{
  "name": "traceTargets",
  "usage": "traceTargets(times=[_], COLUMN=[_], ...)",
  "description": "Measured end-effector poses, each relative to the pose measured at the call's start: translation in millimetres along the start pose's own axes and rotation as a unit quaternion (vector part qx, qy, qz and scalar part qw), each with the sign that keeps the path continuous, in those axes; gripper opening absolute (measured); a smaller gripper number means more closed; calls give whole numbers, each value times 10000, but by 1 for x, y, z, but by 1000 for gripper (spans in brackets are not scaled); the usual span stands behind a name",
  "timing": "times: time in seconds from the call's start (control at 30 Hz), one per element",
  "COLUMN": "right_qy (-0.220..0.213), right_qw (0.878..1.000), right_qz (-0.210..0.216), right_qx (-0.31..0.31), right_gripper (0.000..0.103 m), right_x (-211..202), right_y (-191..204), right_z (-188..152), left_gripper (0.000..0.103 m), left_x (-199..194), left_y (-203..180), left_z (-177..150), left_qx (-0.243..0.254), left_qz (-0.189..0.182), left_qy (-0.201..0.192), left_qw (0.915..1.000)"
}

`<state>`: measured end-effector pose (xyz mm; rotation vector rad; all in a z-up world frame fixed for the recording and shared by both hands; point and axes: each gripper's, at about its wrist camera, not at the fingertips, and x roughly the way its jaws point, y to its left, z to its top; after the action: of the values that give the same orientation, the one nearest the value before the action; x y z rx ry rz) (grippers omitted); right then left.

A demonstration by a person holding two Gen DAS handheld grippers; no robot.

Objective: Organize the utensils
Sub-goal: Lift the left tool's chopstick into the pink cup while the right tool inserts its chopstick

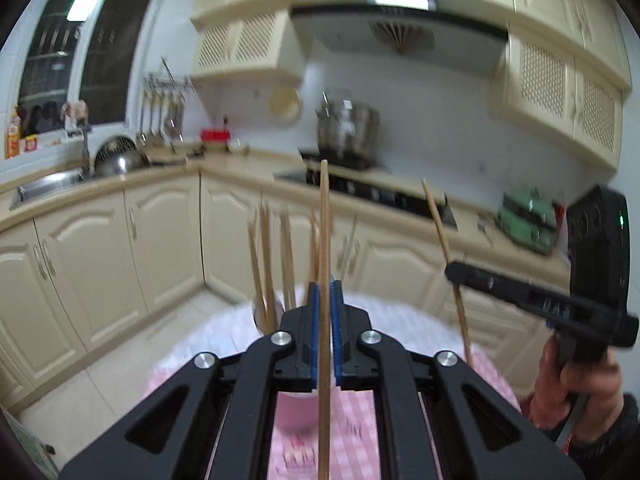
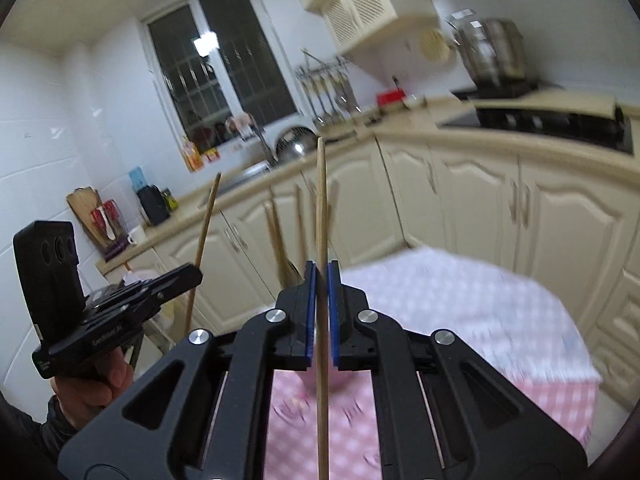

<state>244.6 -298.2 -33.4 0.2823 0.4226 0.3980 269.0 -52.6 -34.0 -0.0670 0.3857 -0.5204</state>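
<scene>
My left gripper [image 1: 325,286] is shut on one wooden chopstick [image 1: 324,220] that stands upright between its blue pads. Just beyond it a pink cup [image 1: 294,412] holds several more chopsticks [image 1: 266,256]. My right gripper [image 2: 321,270] is shut on another upright chopstick [image 2: 321,200]. The right gripper also shows in the left wrist view [image 1: 454,272], at the right, with its chopstick [image 1: 438,220] slanting. The left gripper shows in the right wrist view [image 2: 192,276], at the left, with its chopstick [image 2: 206,224]. Several chopsticks [image 2: 280,240] in the cup show blurred behind the right pads.
A round table with a pink checked cloth [image 2: 460,300] lies under both grippers. Cream kitchen cabinets [image 1: 160,240] run behind it, with a sink [image 1: 48,184], a hob [image 1: 360,188] bearing a steel pot [image 1: 348,128], and a green appliance [image 1: 528,220] on the counter.
</scene>
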Motion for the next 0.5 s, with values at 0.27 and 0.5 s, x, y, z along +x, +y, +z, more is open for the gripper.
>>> traceTargets(times=[0.27, 0.5], right_qy=[-633, -1014], right_qw=[9974, 9941], right_qz=[198, 113], right_qx=[-278, -375], right_gripper=[6, 6], right_x=[30, 59], right_y=[32, 43], right_z=[41, 52], left_gripper=[5, 5], left_x=[6, 30], left_y=[8, 19], left_z=[45, 58], left_qx=[-207, -476], left_qz=[-25, 44], left_qy=[-880, -1227], left_qw=[9959, 9913])
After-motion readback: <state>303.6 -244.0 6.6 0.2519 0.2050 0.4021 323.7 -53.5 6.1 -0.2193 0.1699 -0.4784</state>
